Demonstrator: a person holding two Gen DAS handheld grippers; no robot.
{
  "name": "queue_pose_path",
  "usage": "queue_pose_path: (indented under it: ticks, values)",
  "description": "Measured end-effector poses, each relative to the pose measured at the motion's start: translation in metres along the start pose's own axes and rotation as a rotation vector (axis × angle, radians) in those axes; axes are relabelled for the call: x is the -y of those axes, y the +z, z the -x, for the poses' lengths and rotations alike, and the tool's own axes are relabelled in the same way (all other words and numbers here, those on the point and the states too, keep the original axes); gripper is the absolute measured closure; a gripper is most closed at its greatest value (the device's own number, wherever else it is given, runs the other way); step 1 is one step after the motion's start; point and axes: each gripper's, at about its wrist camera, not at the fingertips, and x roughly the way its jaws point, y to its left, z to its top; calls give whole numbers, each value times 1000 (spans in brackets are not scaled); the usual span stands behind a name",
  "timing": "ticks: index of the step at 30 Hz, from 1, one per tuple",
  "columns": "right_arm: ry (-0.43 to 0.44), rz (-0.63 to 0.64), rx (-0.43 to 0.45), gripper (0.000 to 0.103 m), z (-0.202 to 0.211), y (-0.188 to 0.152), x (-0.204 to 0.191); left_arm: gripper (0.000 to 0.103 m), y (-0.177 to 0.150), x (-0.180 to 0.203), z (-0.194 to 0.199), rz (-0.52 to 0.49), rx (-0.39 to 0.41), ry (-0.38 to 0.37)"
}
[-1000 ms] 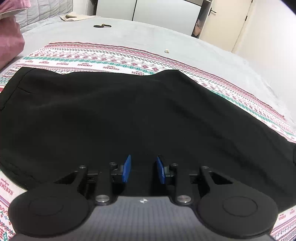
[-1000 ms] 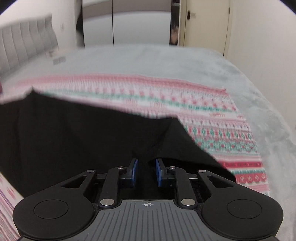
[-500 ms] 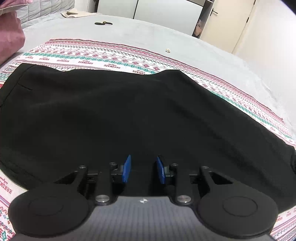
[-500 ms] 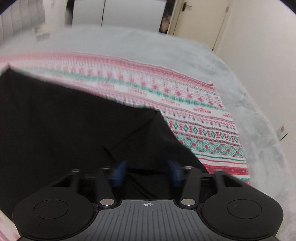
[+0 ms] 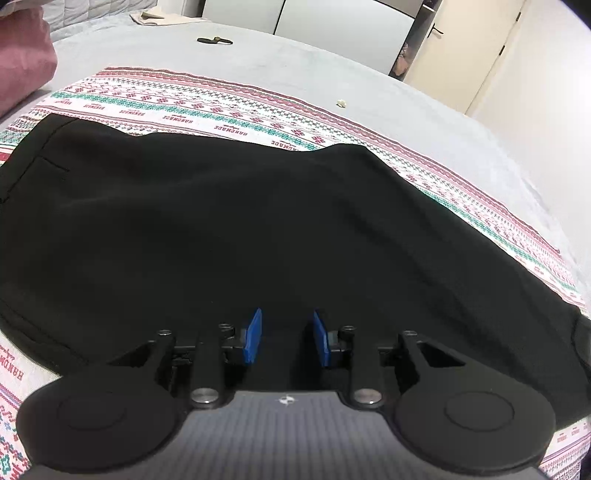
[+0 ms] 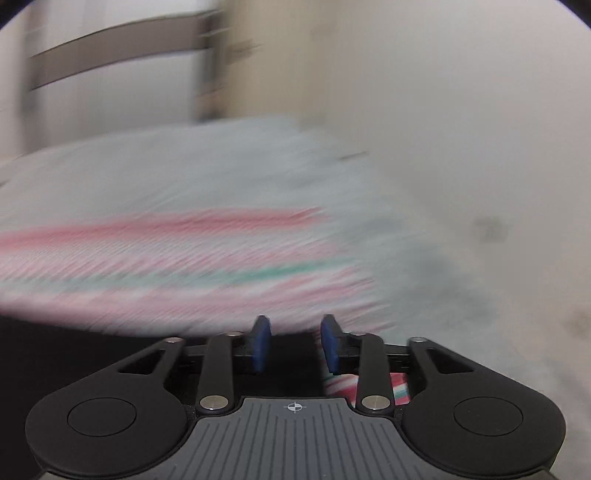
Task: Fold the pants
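Lying flat, black pants [image 5: 229, 236] on patterned cloth [image 5: 236, 110]; seemingly unwrinkled.

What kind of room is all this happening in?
Most likely a bedroom in a home. The black pants lie on a patterned cloth spread over a wide grey bed, with a pink pillow at one side and a door and pale cabinet fronts behind.

Black fabric pants [image 5: 229, 236] lie on a patterned woven cloth [image 5: 236, 110], itself on the grey bed [image 5: 258, 55]; pink pillow [image 5: 22, 70] at ten o'clock.
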Motion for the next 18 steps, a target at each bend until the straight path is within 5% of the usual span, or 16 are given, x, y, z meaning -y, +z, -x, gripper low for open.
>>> queue_pose_path:
  ticks: [2, 6, 7, 10, 16, 18]
  values:
    - [73, 188, -14, 25, -1, -13, -37, 48, 0, 0, 0, 4, -1, 0]
    - [-59, 492, -45, 25, -27, -25, -90, 47, 0, 1, -1, -9, 1, 5]
    - [-87, 495, -55, 28, -35, -22, -90, 47, -1, 1, 0, -6, 0, 3]
    - [-192, 367, -121, 100, -56, 1, -59, 48, 1, -2, 2, 10, -3, -5]
    - [-688, 151, -73, 99, -69, 41, 25, 48, 4, -8, 3, 30, -5, -16]
    - [-729, 61, -29, 82, -55, 42, 37, 47, 5, -11, 3, 43, -9, -23]
